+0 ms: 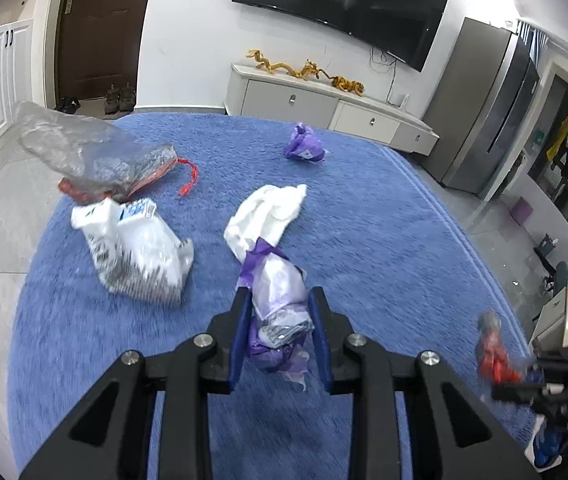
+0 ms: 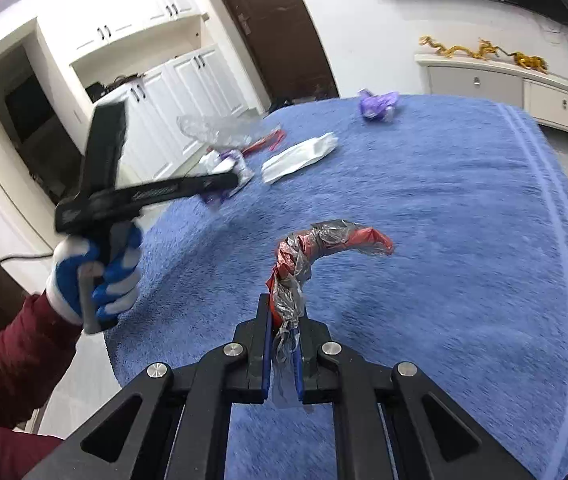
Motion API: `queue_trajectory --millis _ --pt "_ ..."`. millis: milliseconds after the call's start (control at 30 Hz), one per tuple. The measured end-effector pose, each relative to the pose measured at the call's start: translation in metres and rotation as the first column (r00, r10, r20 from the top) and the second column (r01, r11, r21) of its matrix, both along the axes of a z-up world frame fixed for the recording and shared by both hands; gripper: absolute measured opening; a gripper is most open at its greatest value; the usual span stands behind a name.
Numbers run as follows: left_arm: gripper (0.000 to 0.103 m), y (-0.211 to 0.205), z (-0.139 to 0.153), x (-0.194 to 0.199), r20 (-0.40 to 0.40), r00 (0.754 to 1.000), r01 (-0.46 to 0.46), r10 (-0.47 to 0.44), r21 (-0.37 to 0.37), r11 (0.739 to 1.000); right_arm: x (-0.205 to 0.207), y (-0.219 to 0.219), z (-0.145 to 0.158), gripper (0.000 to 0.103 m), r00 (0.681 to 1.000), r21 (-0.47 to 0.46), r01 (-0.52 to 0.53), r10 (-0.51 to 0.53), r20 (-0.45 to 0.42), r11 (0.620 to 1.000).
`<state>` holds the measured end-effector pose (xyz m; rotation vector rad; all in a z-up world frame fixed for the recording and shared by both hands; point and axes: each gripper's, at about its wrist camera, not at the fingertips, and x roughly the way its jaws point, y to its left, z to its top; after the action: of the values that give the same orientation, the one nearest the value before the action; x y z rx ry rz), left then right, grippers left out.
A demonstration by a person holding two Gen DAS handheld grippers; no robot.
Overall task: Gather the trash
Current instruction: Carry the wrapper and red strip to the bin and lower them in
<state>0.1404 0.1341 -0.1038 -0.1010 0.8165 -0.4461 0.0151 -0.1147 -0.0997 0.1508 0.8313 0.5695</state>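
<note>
Left wrist: jaws clamp a purple-white bag; right jaws pinch a red-clear wrapper.

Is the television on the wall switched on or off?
Off, as far as it shows. The television has a dark screen with no image; only small bright spots of reflected ceiling light appear on it.

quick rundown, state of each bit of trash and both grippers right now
left gripper: shut on purple-and-white bag
purple-and-white bag: pinched, lifted
right gripper: shut on red-and-clear wrapper
red-and-clear wrapper: twisted, held up
white printed bag: crumpled on blue rug
clear bag: crumpled, loose
small purple bag: balled up, untouched
</note>
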Motion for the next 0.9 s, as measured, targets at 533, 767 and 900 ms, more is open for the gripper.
queue_trajectory --millis 533,767,900 --pt "0.027 -0.048 0.036 -0.058 0.03 0.998 0.054 -0.055 0.042 0.998 -0.052 -0.147 0.029 0.009 0.943 0.1 0.301 -0.311 0.118 0.948" --pt "0.027 -0.146 0.05 -0.059 0.035 0.972 0.226 -0.23 0.091 0.97 -0.086 -0.232 0.023 0.009 0.859 0.122 0.481 -0.494 0.136 0.868" --pt "0.027 -0.221 0.048 -0.064 0.017 0.931 0.358 -0.364 0.133 0.924 -0.107 -0.281 0.012 0.009 0.795 0.136 0.581 -0.595 0.116 0.803"
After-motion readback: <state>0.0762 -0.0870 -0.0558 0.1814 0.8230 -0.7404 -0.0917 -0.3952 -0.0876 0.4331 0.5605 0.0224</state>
